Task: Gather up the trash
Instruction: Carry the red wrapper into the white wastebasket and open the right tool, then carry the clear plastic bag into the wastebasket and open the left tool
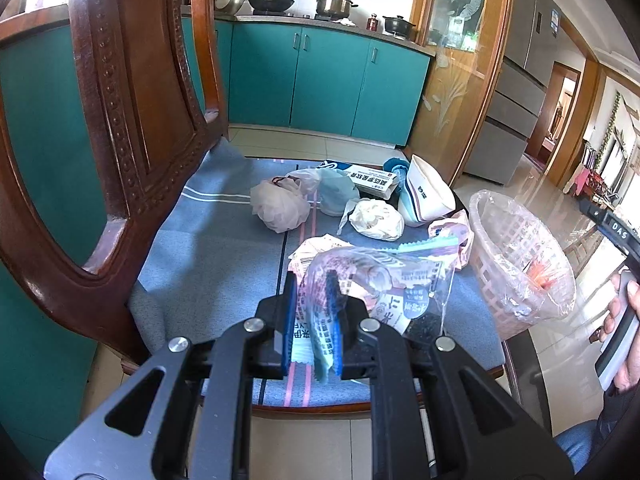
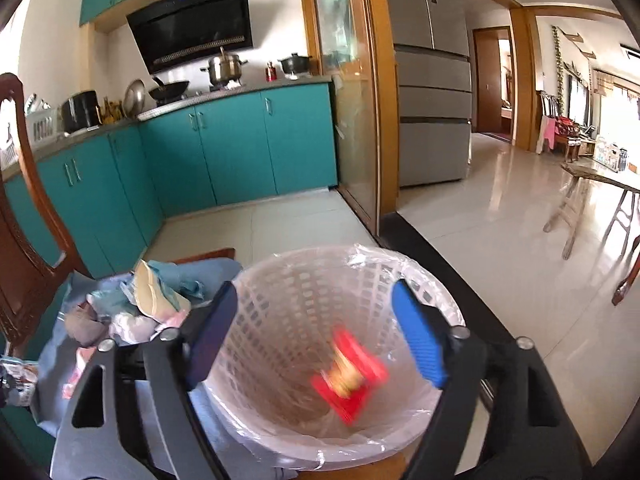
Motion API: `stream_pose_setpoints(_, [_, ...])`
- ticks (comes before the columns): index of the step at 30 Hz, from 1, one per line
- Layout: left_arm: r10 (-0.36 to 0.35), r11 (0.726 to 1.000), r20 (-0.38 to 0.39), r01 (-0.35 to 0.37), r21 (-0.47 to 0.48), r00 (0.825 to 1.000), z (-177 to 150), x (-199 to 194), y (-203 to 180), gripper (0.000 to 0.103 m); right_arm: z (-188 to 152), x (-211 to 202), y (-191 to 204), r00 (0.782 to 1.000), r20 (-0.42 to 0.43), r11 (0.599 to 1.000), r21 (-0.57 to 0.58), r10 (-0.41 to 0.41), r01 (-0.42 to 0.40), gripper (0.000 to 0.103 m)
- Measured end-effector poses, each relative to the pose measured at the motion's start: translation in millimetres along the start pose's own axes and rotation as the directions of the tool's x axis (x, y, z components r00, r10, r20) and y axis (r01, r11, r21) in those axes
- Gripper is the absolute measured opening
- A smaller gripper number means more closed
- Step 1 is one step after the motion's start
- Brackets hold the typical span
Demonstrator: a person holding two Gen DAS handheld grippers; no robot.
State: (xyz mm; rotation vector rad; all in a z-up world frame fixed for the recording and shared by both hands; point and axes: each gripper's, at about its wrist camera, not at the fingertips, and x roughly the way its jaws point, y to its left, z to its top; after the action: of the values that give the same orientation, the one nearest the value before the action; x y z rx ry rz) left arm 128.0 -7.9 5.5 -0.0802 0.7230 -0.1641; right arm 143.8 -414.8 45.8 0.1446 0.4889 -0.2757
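My left gripper is shut on a clear printed plastic wrapper and holds it above a blue-cushioned chair seat. More trash lies beyond it: a white net ball, a crumpled tissue, a paper cup and a flat box. A pink lined trash basket stands at the seat's right edge. My right gripper is open above the basket. A blurred red wrapper is inside the basket.
The wooden chair back rises at the left. Teal kitchen cabinets and a fridge stand beyond on a tiled floor. A dark table edge runs by the basket.
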Motion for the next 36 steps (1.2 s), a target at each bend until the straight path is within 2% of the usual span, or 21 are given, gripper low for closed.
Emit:
stream_pose_setpoints(7, [0.009, 1.000, -0.015, -0.009, 0.020, 1.000, -3, 5, -5, 0.016, -5, -9, 24, 0.998, 0.006, 0.997, -0.044, 0.063, -0.063, 0.082])
stream_pose_setpoints(11, [0.024, 0.999, -0.024, -0.023, 0.032, 0.999, -7, 9, -8, 0.016, -4, -13, 26, 0.997, 0.011, 0.996, -0.060, 0.071, -0.070, 0.082])
stream_pose_setpoints(16, [0.044, 0.997, -0.046, -0.040, 0.072, 0.998, -13, 16, -18, 0.016, -2, -18, 17, 0.995, 0.011, 0.994, -0.017, 0.104, -0.104, 0.083])
stream_pose_setpoints(18, [0.052, 0.995, -0.045, -0.048, 0.090, 0.998, -13, 18, -25, 0.016, 1, -19, 15, 0.994, 0.021, 0.994, -0.008, 0.109, -0.109, 0.088])
stream_pose_setpoints(21, [0.028, 0.994, -0.044, -0.023, 0.104, 0.999, -8, 18, -42, 0.016, 3, -23, 9, 0.993, 0.041, 0.993, 0.009, 0.114, -0.114, 0.089])
stream_pose_setpoints(24, [0.000, 0.988, -0.039, 0.006, 0.153, 0.999, -2, 21, -74, 0.016, 6, -23, 1, 0.992, 0.045, 0.992, 0.029, 0.120, -0.121, 0.089])
stream_pose_setpoints(28, [-0.097, 0.972, -0.061, 0.107, 0.209, 0.993, 12, 36, -139, 0.016, 10, -25, -14, 0.992, 0.073, 0.992, 0.067, 0.105, -0.110, 0.089])
stream_pose_setpoints(34, [-0.223, 0.933, -0.090, 0.239, 0.268, 0.971, 39, 67, -241, 0.016, 14, -17, -44, 0.996, 0.091, 0.986, 0.163, 0.022, -0.037, 0.090])
stream_pose_setpoints(36, [-0.251, 0.913, -0.111, 0.273, 0.303, 0.962, 44, 81, -273, 0.022, 15, -22, -58, 0.992, 0.128, 0.976, 0.216, -0.024, -0.004, 0.089])
